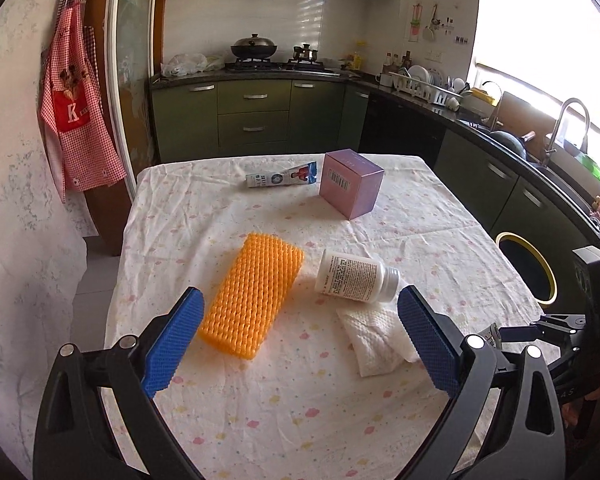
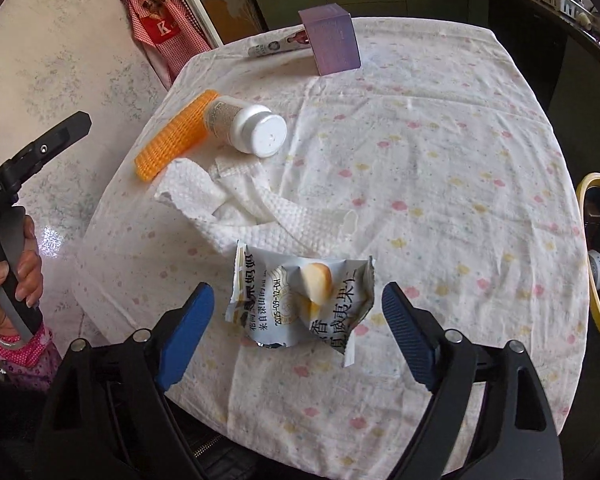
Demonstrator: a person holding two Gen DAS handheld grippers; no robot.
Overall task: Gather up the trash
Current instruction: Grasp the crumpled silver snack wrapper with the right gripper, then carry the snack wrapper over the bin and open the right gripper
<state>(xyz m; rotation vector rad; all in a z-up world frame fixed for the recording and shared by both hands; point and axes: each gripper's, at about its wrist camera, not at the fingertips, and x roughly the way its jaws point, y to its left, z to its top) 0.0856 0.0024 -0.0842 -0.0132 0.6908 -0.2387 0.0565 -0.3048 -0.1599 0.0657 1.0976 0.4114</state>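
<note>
My left gripper (image 1: 300, 300) hangs open over the clothed table (image 1: 284, 412), with nothing between its blue pads. Just beyond its fingertips lie an orange foam net sleeve (image 1: 252, 296), a white capped bottle (image 1: 356, 276) on its side and a crumpled paper towel (image 1: 376, 336). My right gripper (image 2: 298, 294) is open too. A torn white snack wrapper (image 2: 300, 304) lies on the cloth between its pads, which stand clear of it on both sides. The paper towel (image 2: 236, 204), bottle (image 2: 248, 126) and foam sleeve (image 2: 176, 136) lie beyond the wrapper.
A purple box (image 1: 350, 184) and a toothpaste tube (image 1: 282, 176) sit at the table's far end. A dark bin with a yellow rim (image 1: 528, 268) stands off the right edge. A hand (image 2: 16, 280) holds the left gripper's handle at the left. Kitchen counters line the back.
</note>
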